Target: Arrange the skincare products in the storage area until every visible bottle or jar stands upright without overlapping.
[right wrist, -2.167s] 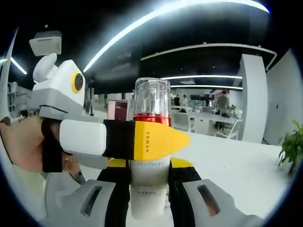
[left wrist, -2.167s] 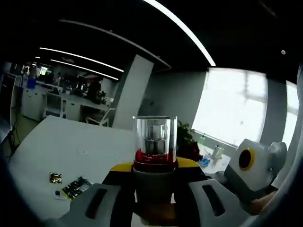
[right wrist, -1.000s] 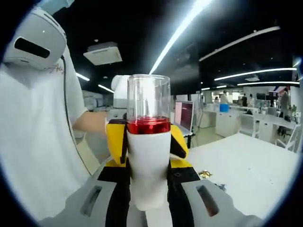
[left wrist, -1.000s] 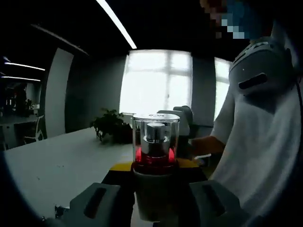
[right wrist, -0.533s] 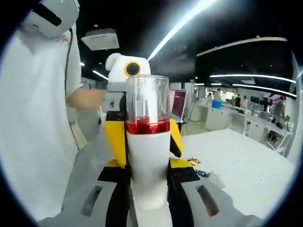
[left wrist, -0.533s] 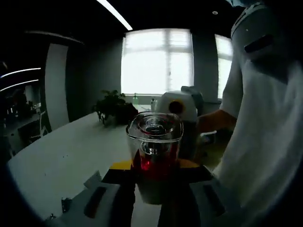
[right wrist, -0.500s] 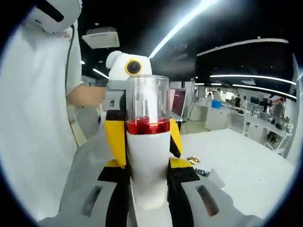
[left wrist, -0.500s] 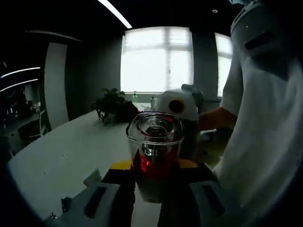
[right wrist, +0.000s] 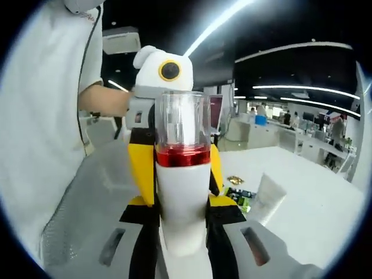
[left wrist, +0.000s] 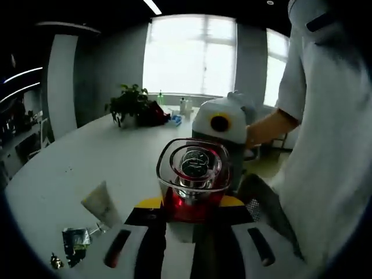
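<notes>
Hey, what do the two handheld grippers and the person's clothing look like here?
Left gripper and right gripper both have light grey bodies with dark slots and black-and-yellow fingers. Each carries a rounded white housing. The person wears a white short-sleeved top.

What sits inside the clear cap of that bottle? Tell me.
Inside the clear cap a silver pump head stands above a red collar. Both claws grip the white bottle; its base is hidden.

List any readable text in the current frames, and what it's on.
None readable.
White pump bottle with red collar and clear cap, gripped by both claws: no print visible.
Small packets on the white table: print too blurred to read.
White squeeze tube: no legible label.
</notes>
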### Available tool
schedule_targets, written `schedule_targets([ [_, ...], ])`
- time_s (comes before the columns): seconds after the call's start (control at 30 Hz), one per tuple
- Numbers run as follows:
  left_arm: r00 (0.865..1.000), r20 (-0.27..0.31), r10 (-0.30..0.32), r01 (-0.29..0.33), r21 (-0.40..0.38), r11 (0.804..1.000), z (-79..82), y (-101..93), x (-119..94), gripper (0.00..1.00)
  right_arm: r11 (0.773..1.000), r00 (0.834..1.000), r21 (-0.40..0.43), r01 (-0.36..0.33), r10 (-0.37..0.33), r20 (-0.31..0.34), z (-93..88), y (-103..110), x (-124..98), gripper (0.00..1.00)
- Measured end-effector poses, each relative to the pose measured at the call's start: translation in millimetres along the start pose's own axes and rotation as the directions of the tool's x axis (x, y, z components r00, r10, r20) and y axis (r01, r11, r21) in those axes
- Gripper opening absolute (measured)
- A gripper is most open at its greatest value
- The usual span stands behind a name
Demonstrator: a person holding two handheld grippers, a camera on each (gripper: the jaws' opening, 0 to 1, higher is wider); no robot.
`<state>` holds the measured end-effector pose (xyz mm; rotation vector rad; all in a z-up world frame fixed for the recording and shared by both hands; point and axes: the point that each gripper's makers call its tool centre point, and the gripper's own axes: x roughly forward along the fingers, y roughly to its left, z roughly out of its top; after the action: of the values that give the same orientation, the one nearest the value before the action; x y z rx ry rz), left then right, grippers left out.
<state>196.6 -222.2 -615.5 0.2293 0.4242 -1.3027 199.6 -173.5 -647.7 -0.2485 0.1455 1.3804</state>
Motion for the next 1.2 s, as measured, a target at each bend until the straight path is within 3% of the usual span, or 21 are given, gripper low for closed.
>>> schedule_targets([
  [0.23,0.998,-0.061,-0.014,0.014,-0.001,1.000,-25.0,9.1,16.5,0.25,0.999,1.000,0.032,-0.009,0.009,-0.027,-29.0,-5.1,6.5,0.30],
  [0.6,0.992,-0.116,-0.046,0.044,-0.021,0.999,-61.2,23.0,37.9,0.25,0.997,0.992,0.069,-0.014,0.023,-0.126,-74.9,-10.5,15.2,0.30],
  [0.93,0.987,-0.149,-0.057,0.057,-0.006,0.998,-82.5,36.1,56.4,0.25,0.999,0.983,0.045,0.022,-0.014,-0.181,-106.4,-21.6,17.6,0.30],
  [1.2,0.984,-0.163,-0.068,0.069,-0.003,0.998,-94.7,43.1,67.6,0.25,0.999,0.978,0.038,0.032,-0.023,-0.209,-120.0,-26.4,16.1,0.30],
])
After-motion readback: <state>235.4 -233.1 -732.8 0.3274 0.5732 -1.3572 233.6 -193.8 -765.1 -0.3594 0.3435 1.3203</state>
